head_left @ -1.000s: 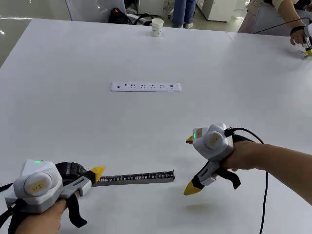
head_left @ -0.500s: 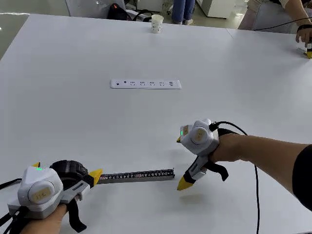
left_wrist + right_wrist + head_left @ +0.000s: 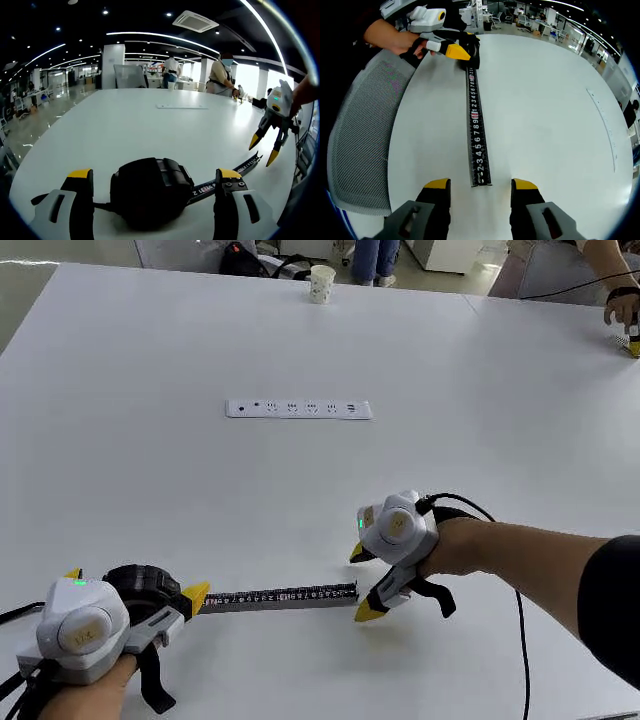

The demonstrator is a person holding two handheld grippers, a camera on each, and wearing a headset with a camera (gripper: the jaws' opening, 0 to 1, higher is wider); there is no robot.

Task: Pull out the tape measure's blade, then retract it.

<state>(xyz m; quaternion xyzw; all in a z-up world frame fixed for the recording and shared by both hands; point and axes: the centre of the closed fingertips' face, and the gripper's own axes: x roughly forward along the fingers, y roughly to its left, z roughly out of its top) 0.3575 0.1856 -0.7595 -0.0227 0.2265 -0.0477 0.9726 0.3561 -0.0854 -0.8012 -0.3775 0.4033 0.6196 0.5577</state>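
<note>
Left gripper (image 3: 135, 587): jaws apart, one on each side of the tape measure case (image 3: 150, 192). The left gripper view shows a gap on both sides, so it brackets the case and does not visibly squeeze it.
Tape measure case: black, resting on the white table (image 3: 300, 490), between the left gripper's yellow tips.
Blade (image 3: 477, 130): drawn part of the way out, lying flat on the table and running straight from the case toward the right gripper, printed side up.
Blade end hook (image 3: 481, 184): between the right gripper's two tips and just ahead of them, touching neither.
Right gripper (image 3: 361, 583): jaws apart with nothing held, tips low at the table and aimed along the blade toward the case.
Done so far: the blade is out of the case for a good stretch.
Left to do: judging by the unheld hook, either more pulling once the right gripper closes on it, or the retraction itself. These pictures do not settle which. The blade is not yet back in the case.
Beyond the grippers: a white power strip (image 3: 298, 409) and a paper cup (image 3: 321, 284), well apart from the work.
</note>
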